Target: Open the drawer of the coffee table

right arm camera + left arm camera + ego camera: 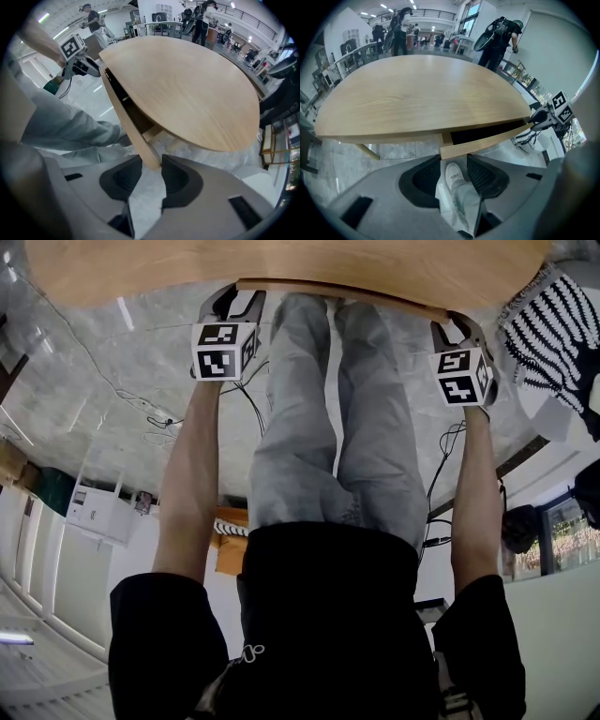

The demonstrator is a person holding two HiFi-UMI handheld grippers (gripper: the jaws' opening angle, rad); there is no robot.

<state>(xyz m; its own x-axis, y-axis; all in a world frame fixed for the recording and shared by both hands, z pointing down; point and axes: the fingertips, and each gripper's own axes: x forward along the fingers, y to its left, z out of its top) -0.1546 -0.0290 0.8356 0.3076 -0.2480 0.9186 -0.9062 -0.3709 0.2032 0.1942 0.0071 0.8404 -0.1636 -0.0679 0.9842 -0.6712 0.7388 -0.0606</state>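
Table (281, 268), wooden: 1.
Drawer (483, 142): 1.
Claws: 2, namely left claw (241, 298) and right claw (459, 331).
Marker cubes (223, 351): 2.
Trouser legs (291, 427): 2.
White shoe (453, 174): 1.
Striped black-and-white item (553, 329): 1.
Bystanders (500, 37), distant and small: perhaps 4.

Coffee table (417, 89) was pale blond wood with faint grain, drawer front (487, 140) same shade. Left gripper (453, 161) and right gripper (150, 161) were grey with black pads (426, 176), and their marker cubes (223, 350) had black-and-white squares. Floor (84, 390) was grey, kinda marbled. Trousers (328, 427) light grey, top (328, 615) black, shoe (453, 174) white.
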